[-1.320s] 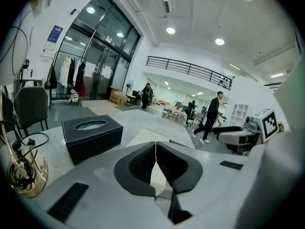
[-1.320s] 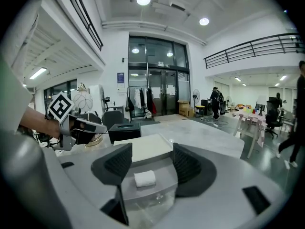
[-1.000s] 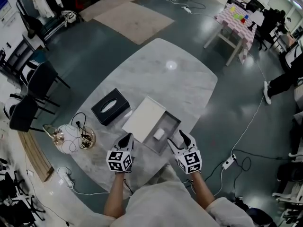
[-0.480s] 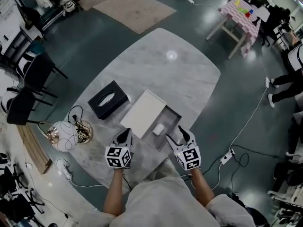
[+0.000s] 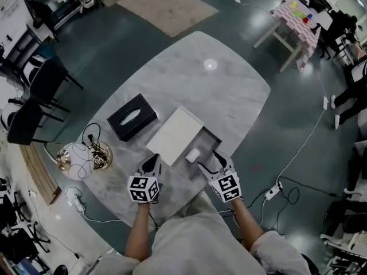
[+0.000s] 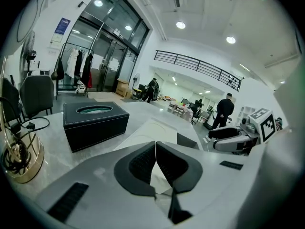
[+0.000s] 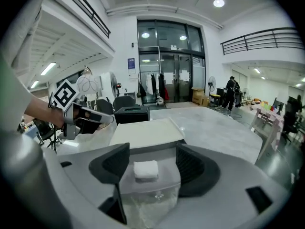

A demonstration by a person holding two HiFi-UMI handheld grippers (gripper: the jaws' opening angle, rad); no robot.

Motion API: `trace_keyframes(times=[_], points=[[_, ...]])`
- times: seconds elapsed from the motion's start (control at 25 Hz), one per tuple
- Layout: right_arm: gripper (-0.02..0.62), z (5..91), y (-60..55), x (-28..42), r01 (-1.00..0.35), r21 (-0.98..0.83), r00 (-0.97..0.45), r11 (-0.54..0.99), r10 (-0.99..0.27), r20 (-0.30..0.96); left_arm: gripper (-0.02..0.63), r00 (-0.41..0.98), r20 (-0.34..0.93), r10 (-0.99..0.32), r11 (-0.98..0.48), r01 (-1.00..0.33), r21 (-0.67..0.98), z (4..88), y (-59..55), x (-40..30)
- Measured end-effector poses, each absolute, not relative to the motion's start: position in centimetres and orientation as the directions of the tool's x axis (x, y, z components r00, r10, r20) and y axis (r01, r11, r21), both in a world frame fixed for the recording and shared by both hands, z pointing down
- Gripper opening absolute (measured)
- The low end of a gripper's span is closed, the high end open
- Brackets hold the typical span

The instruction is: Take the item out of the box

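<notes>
The box [image 5: 211, 137] lies close to the near edge of the table [image 5: 218, 90], just ahead of both grippers, and the marble top runs on wide beyond it to a rounded far end. Its white lid [image 5: 174, 135] is slid off toward the far left and covers that part of the box, while the near part stands open. A black tissue box [image 5: 131, 117] sits just left of the lid, apart from it. A round shiny dish with cables [image 5: 80, 160] rests at the table's left edge. In the open part lies the item [image 5: 192, 154], a small white soft-looking block with rounded corners, on the grey floor of the box. The right gripper [image 5: 210, 160] is at the box's near end with its jaws spread wide. In its own view the item [image 7: 145, 169] shows between them, with space on each side. The left gripper [image 5: 153, 160] hovers by the lid's near corner, its jaws pressed together with nothing between them. The floor around is dark and glossy, with a beige rug [image 5: 166, 7] beyond, black chairs [image 5: 46, 96] at left and a small table [image 5: 292, 24] at far right.
</notes>
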State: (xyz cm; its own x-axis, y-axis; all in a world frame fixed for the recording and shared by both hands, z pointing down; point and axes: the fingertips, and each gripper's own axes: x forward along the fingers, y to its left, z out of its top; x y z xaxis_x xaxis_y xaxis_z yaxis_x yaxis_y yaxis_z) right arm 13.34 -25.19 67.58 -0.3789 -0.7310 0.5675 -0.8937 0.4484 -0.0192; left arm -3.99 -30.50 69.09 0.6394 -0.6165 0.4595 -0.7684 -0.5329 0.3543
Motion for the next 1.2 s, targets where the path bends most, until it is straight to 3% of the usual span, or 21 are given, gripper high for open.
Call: trace_keyframes(times=[0.32, 0.68, 1.2], points=[[0.300, 70.2, -25.0, 10.9, -0.784, 0.048, -0.439, 0.619, -0.606, 0.663, 0.017, 0.636, 0.463, -0.617, -0.526, -0.771, 0.359, 69.3, -30.4, -4.5], [0.311, 72.8, -24.2, 9.8, -0.567, 0.180, -0.430, 0.804, -0.475, 0.768, 0.017, 0.633, 0.467, -0.618, -0.520, -0.774, 0.362, 69.5, -30.2, -4.8], [0.311, 74.6, -23.7, 9.6, -0.227, 0.309, -0.356, 0.923, -0.374, 0.856, 0.017, 0.638, 0.474, -0.607, -0.520, -0.770, 0.369, 70.1, -29.9, -4.6]])
